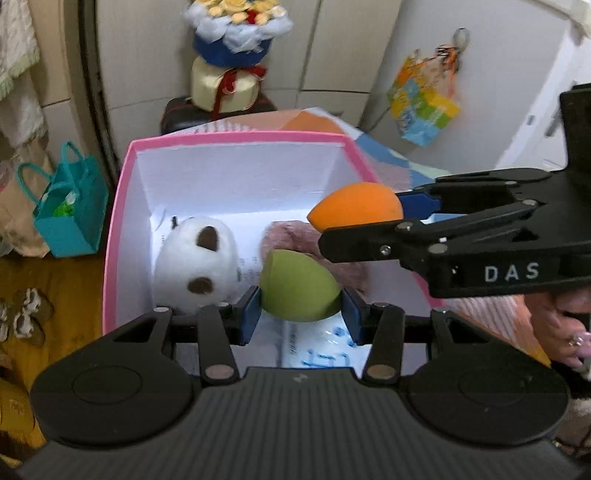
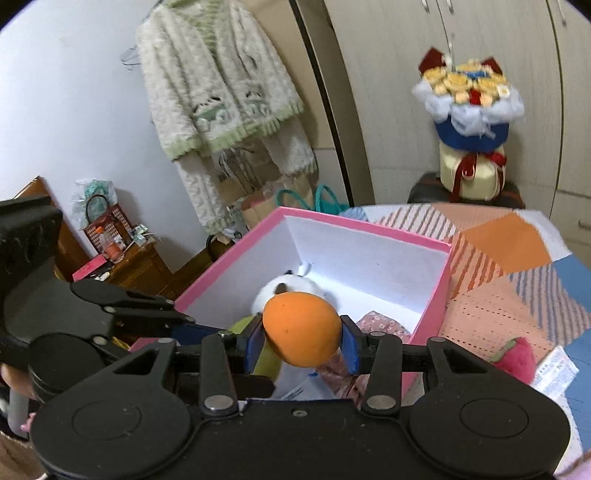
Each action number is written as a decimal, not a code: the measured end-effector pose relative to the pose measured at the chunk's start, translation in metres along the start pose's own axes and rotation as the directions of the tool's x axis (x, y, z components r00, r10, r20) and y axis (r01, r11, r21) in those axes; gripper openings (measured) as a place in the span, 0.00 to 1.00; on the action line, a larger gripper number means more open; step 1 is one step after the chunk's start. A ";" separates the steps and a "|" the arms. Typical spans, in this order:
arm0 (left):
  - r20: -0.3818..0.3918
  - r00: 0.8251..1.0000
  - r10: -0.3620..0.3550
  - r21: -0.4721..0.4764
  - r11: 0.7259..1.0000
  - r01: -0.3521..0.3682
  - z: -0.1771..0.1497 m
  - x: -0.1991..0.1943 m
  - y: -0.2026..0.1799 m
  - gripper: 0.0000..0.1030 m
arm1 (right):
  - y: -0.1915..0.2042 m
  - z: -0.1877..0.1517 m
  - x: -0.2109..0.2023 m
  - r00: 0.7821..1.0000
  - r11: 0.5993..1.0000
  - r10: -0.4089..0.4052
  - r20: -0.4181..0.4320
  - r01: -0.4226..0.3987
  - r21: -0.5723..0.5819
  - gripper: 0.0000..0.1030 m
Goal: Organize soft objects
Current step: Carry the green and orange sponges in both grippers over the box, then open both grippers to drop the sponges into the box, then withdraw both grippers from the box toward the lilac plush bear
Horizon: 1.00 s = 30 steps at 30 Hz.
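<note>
Nearest, the left gripper [image 1: 301,314] pinches a green egg-shaped sponge [image 1: 299,286] between its blue pads [image 1: 249,314], which press on the sponge's two flanks; the sponge is smooth, matte, rounded at one end and cut flat at the other. It hangs over the open pink box [image 1: 122,206], a box with pink outer walls and rim and plain white inner walls. Just to the right of these tongs and a little higher, the right gripper [image 1: 400,218] reaches in sideways, clamped on an orange egg-shaped sponge [image 1: 356,205] of the same smooth, matte make, its narrow tip pointing left over the box. From the right wrist view the orange sponge [image 2: 303,328] sits squeezed between that gripper's [image 2: 303,341] blue pads, above the box's near wall, with the left gripper [image 2: 207,330] beside it on the left. Beyond the green sponge, on the box floor, lies a white plush toy [image 1: 199,260] with brown patches, and beside it, under the right tongs, a pinkish furry item [image 1: 295,234]. Printed paper [image 1: 317,349] lies on the floor below the left tongs. The box stands on a patterned cover [image 2: 509,258], where a red fuzzy toy [image 2: 515,358] rests to the right of the right tongs. Farther off, a teal bag [image 1: 70,210] sits left of the box, and a bouquet [image 1: 236,33] stands by the cupboards.
</note>
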State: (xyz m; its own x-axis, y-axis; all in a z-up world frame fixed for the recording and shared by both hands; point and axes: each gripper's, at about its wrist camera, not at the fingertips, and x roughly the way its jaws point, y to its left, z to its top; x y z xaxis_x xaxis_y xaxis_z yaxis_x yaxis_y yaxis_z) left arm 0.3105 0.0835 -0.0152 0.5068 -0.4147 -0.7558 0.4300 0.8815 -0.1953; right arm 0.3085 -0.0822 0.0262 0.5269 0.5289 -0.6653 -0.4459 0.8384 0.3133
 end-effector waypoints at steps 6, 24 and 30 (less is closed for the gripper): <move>-0.045 0.999 -0.007 -0.024 1.000 0.006 0.008 0.016 0.005 0.46 | 0.000 0.011 0.026 0.999 0.999 -0.026 -0.047 0.024 -0.041 0.48; 0.074 0.996 0.045 0.041 0.998 -0.048 -0.013 -0.043 -0.009 0.65 | -0.002 -0.027 -0.043 0.998 1.000 0.003 0.066 -0.002 -0.015 0.66; 0.099 0.994 0.040 0.096 0.994 -0.049 -0.033 -0.082 -0.026 0.68 | 0.008 -0.056 -0.083 0.996 0.997 -0.048 0.078 0.053 -0.062 0.67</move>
State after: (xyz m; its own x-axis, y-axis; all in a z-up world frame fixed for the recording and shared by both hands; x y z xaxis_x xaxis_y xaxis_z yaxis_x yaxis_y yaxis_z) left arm 0.2329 0.1018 0.0306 0.5950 -0.3996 -0.6973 0.4741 0.8751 -0.0970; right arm 0.2206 -0.1266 0.0460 0.6023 0.4968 -0.6249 -0.4616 0.8554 0.2351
